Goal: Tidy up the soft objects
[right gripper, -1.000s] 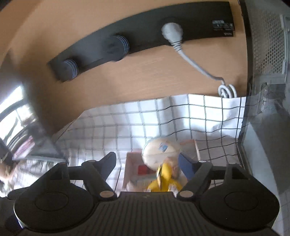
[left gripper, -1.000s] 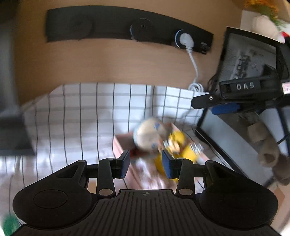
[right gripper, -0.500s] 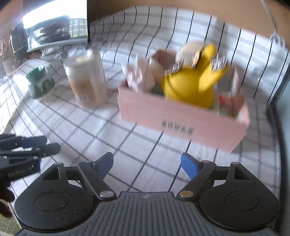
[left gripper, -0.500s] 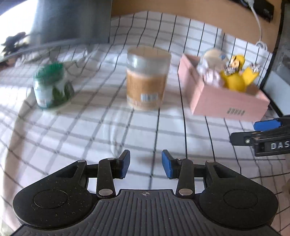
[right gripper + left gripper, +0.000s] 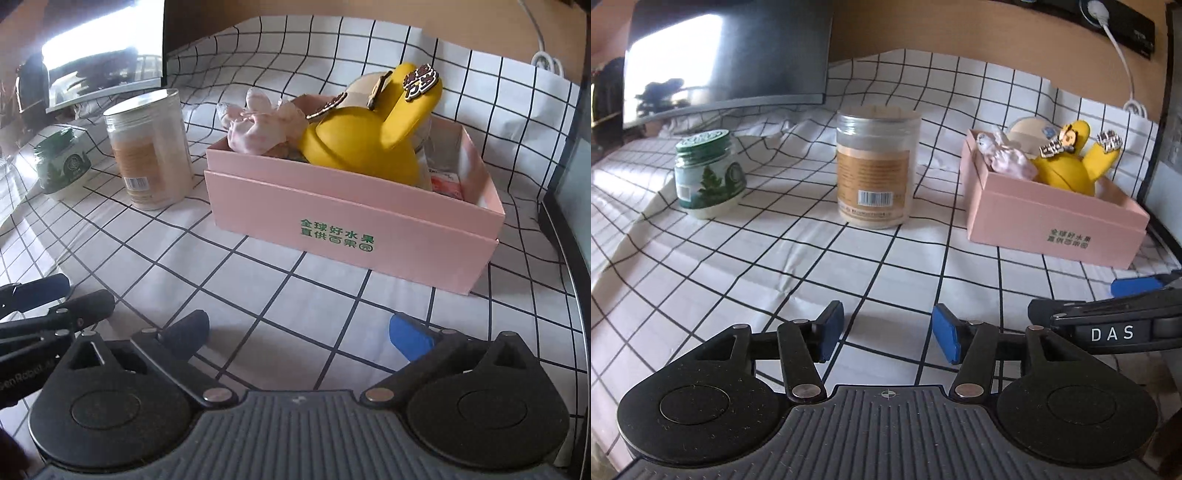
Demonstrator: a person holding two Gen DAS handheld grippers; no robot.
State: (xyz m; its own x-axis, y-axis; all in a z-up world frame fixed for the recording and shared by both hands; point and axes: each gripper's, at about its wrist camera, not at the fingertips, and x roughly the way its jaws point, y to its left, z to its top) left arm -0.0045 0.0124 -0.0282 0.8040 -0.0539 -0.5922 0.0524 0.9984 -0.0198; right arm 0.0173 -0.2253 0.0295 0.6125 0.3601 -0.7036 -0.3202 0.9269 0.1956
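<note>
A pink box (image 5: 354, 229) stands on the checked cloth, also in the left wrist view (image 5: 1049, 218). In it sit a yellow plush toy (image 5: 369, 136) (image 5: 1067, 162), a pink soft cloth item (image 5: 262, 125) (image 5: 1008, 158) and a round beige soft item (image 5: 1027, 129). My left gripper (image 5: 888, 338) is open and empty, low over the cloth in front of the jars. My right gripper (image 5: 295, 334) is open and empty, in front of the box. The right gripper shows at the right in the left wrist view (image 5: 1126, 310).
A tall clear jar with a brown label (image 5: 877, 166) (image 5: 147, 147) and a green-lidded jar (image 5: 707, 173) (image 5: 61, 162) stand left of the box. A monitor (image 5: 727, 55) is at the back left. A dark edge (image 5: 569, 221) bounds the right side.
Both grippers have pulled back and down from above the box to low over the cloth. The left jaws have opened wider. The toys stay in the box.
</note>
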